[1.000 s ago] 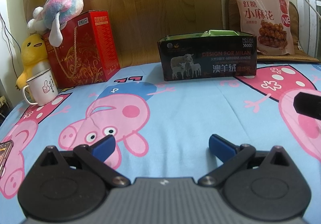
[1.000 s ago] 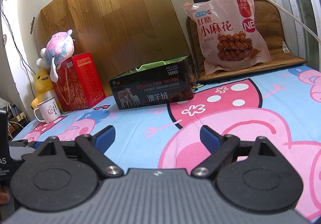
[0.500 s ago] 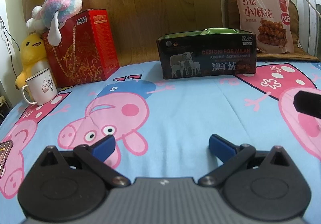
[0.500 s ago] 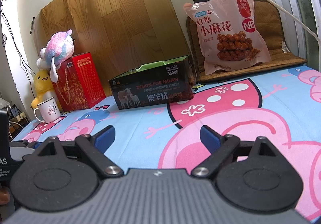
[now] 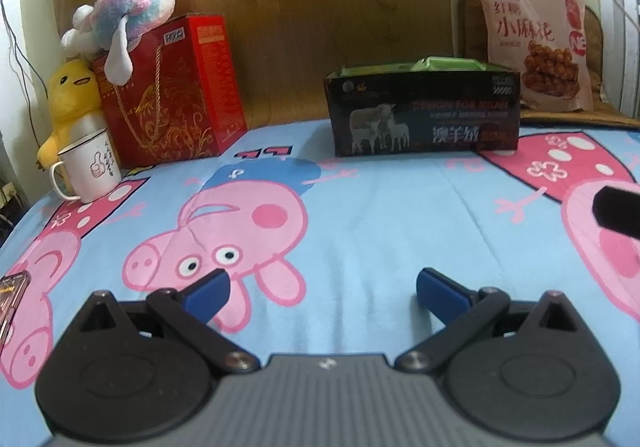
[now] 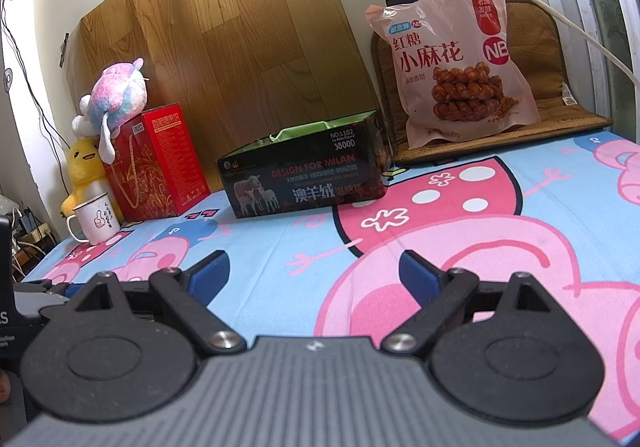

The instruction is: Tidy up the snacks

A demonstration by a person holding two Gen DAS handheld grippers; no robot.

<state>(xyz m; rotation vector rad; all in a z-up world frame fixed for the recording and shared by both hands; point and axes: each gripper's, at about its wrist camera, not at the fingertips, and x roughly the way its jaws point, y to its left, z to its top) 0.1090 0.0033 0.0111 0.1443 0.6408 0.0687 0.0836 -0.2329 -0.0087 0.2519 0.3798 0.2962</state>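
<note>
right wrist view: the snack bag leans upright on a brown cushion at the back, beside the open dark box likely meant for it. both grippers, right gripper and left gripper, hover over the bed, jaws wide and empty.

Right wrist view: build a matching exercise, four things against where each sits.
Things:
1. snack bag
2. white mug
3. pastel plush toy
4. black box

Places:
A. on top of the red gift box
B. middle of the bedsheet, open top
C. leaning against the brown cushion
D. in front of the yellow duck plush

Pairs: 1-C, 2-D, 3-A, 4-B
</note>
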